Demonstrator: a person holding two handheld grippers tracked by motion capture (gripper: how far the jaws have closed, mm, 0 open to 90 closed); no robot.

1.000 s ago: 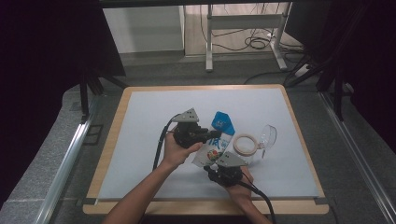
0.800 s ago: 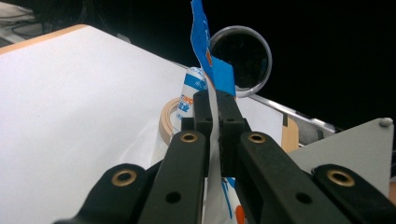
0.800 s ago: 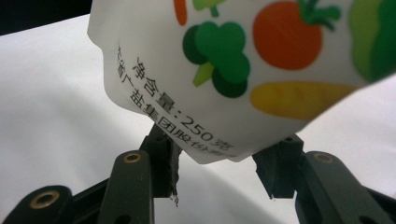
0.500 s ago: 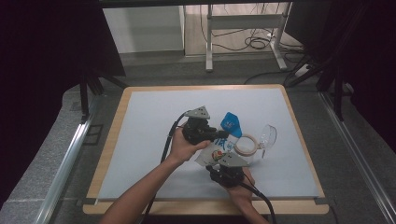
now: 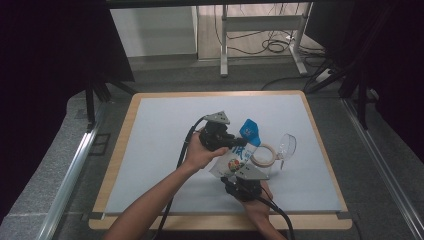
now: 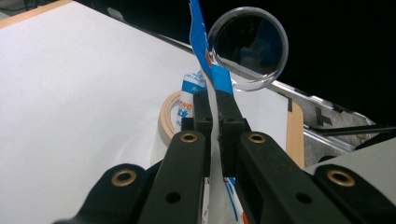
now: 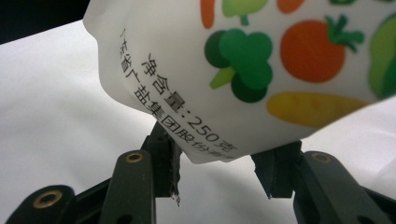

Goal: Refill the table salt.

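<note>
Nearest the person, the right gripper grasps the lower end of a white food pouch printed with vegetables, lifted above the table. Farther on, the left gripper is clenched on its blue top edge. Beyond lie a tape ring and a clear round lid.

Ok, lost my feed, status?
Left hand-held gripper shut on pouch top. Right hand-held gripper holds its bottom. Tape ring alongside.
</note>
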